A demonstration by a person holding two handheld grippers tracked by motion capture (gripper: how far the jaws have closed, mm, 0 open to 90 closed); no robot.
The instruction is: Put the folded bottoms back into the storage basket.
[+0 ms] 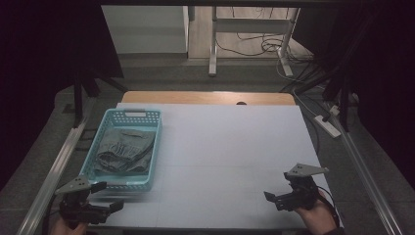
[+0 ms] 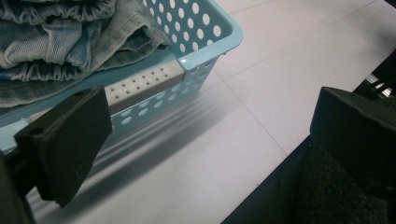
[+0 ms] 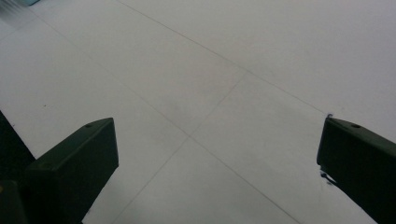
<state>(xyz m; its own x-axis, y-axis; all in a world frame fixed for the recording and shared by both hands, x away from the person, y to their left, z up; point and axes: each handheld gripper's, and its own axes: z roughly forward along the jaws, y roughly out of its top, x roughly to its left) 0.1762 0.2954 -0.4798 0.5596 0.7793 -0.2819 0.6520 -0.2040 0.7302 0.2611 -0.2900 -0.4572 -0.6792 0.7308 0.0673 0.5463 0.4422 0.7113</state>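
- Sitting at the left side of the counter (image 1: pixel 230 161), the light-blue basket (image 1: pixel 108 183) is holding folded denim clothing (image 1: pixel 122 149).
- Hovering just beside the basket's near corner, the left claw (image 1: pixel 103 196) is gaping open; the right claw (image 1: pixel 275 198) is also spread wide, well apart over bare counter.
- The denim is looking soft, floppy and fairly heavy; pinching a thick folded edge is likely the safest hold.

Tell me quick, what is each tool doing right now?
Left tool: open, holding nothing, beside the blue basket of jeans.
Right tool: open, holding nothing, over the white table.
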